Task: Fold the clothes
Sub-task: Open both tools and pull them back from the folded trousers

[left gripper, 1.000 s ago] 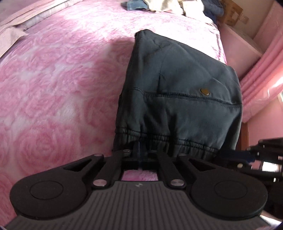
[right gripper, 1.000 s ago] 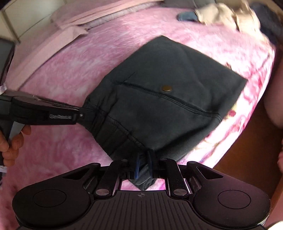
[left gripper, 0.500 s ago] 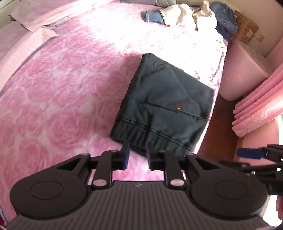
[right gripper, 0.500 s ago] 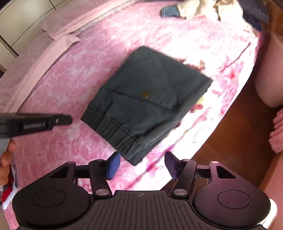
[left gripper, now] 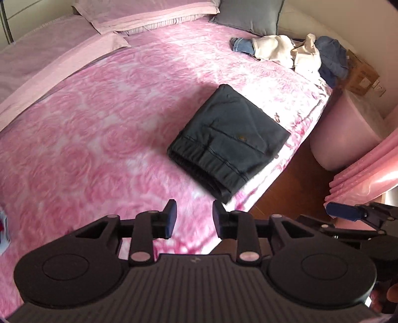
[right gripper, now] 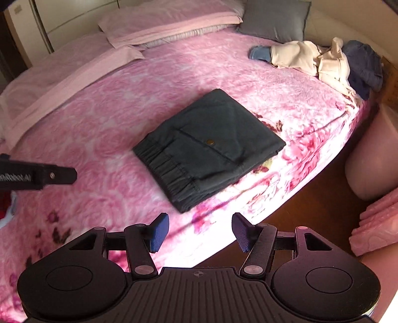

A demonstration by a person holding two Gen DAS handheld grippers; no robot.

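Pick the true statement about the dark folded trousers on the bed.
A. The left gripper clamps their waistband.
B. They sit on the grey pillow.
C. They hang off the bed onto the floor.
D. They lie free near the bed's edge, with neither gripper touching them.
D: the dark folded trousers lie flat on the pink blanket, while the left gripper and right gripper hold nothing and touch no cloth.

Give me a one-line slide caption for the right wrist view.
Folded dark trousers lie on the pink bed; the right gripper hangs open above, empty.

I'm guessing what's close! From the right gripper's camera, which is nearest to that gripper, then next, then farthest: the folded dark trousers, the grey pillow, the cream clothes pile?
1. Folded dark trousers, middle of the bed.
2. Cream clothes pile, far right.
3. Grey pillow, at the head end.
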